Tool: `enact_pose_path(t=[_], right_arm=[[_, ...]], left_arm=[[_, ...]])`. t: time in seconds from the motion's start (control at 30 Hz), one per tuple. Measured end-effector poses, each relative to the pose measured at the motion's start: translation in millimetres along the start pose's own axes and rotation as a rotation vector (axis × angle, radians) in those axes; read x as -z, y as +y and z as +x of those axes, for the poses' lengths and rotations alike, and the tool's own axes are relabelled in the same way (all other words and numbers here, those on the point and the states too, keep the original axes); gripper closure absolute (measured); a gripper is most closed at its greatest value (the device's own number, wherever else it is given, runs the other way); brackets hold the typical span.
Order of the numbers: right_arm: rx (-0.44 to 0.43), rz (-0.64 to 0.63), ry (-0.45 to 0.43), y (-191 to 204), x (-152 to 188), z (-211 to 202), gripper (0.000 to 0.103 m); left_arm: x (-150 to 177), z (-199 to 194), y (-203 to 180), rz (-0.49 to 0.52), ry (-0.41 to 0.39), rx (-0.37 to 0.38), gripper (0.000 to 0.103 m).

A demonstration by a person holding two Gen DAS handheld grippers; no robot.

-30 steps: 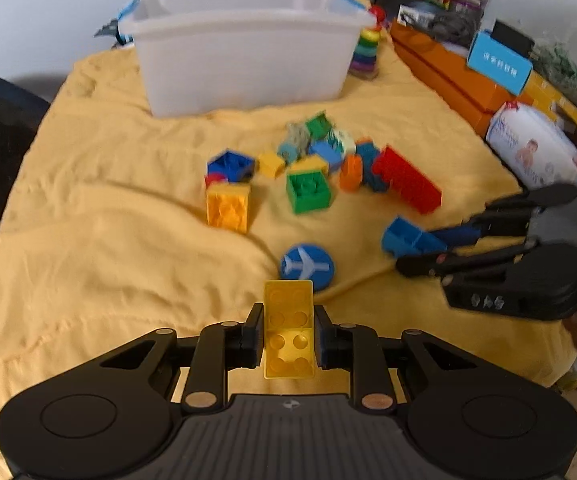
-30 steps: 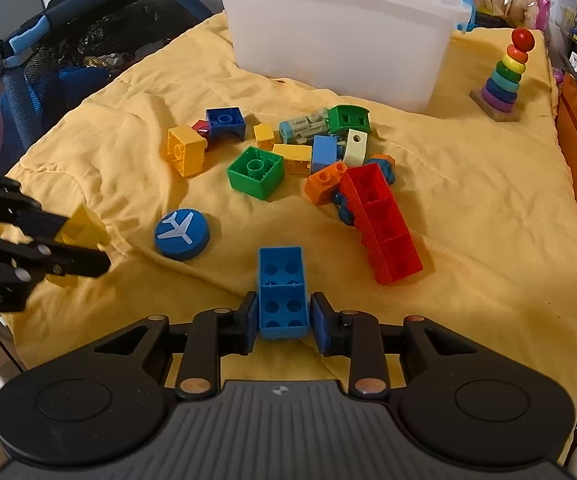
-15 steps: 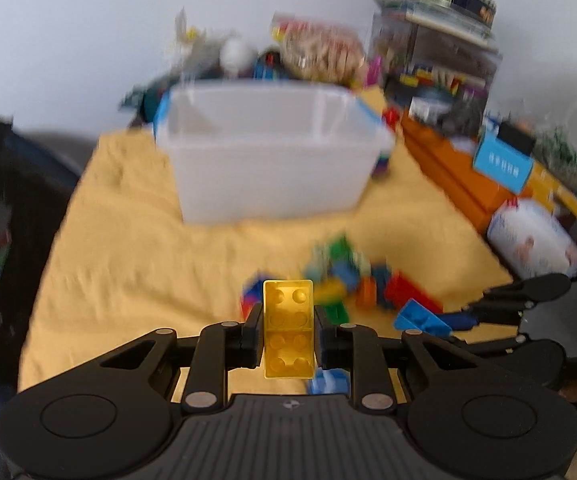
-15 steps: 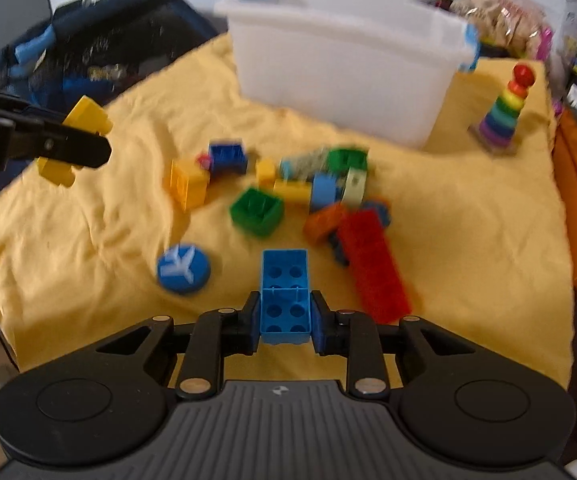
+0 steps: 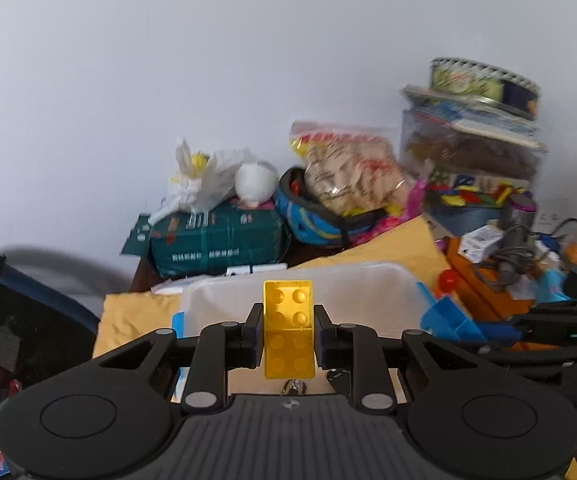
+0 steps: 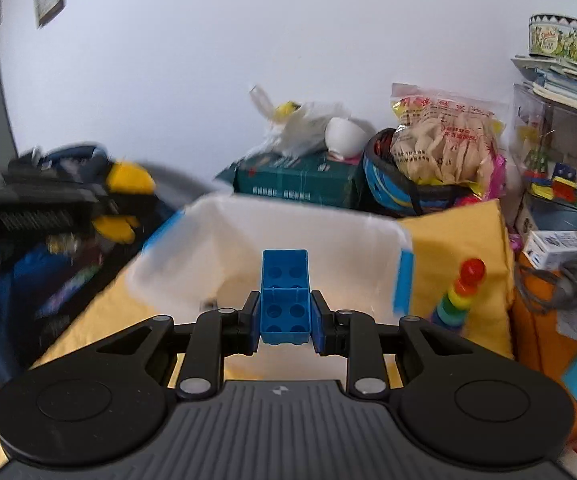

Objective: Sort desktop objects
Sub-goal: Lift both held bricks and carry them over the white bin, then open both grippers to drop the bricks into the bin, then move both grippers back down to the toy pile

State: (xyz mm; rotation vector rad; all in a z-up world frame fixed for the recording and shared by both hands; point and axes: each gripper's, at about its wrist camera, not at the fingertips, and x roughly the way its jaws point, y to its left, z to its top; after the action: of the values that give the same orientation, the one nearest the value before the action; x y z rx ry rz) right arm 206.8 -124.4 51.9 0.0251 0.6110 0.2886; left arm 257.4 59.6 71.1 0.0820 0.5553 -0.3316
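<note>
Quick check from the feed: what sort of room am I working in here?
Most likely a lived-in home room, perhaps a child's play corner. A yellow cloth covers the surface under a white plastic bin, a rainbow stacking toy stands beside it, and a snack bag sits in the clutter piled against the wall.

The right gripper (image 6: 285, 318) clamps a blue brick (image 6: 285, 298) before the white bin (image 6: 288, 240).
</note>
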Motion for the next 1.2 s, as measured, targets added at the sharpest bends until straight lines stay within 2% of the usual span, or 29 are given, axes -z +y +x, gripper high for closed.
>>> enact_pose_path(t=[0.1,0.23,0.37,0.43,0.5,0.67,0.7,0.73,0.8,0.9,0.97,1.1,1.2], right_arm=[[0.030,0.032,0.030,-2,-12,28,0.076],[0.076,0.030,0.086,1,-8,59,0.076],[0.120,0.049,0.129,2,0,76,0.073],[0.131,0.048,0.132,3,1,77,0.072],[0.139,0.043,0.119,6,1,73,0.072],[0.147,0.065,0.055,12,2,48,0.071],[0.147,0.065,0.039,14,4,40,0.070],[0.143,0.058,0.022,17,7,31,0.067],[0.139,0.046,-0.002,21,14,13,0.059],[0.117,0.030,-0.008,26,29,-7,0.057],[0.095,0.021,0.011,25,43,-16,0.056],[0.052,0.007,0.070,22,76,-25,0.056],[0.027,0.017,0.115,16,101,-29,0.056]], left_arm=[[6,33,7,0.000,0.061,-0.016,0.076],[21,65,12,0.009,0.129,-0.015,0.076],[31,81,18,0.025,0.176,-0.022,0.071],[34,81,20,0.034,0.175,-0.032,0.067],[32,74,24,0.022,0.145,-0.006,0.063],[29,37,31,-0.009,0.061,0.049,0.059],[31,28,30,-0.009,0.042,0.061,0.053],[35,17,30,-0.006,0.023,0.067,0.047],[44,-5,28,-0.004,-0.001,0.073,0.046],[66,-35,24,-0.023,-0.029,0.078,0.046],[86,-55,20,-0.033,-0.057,0.091,0.039],[126,-69,3,-0.008,0.031,0.050,0.037],[153,-74,-9,-0.049,0.106,0.053,0.037]])
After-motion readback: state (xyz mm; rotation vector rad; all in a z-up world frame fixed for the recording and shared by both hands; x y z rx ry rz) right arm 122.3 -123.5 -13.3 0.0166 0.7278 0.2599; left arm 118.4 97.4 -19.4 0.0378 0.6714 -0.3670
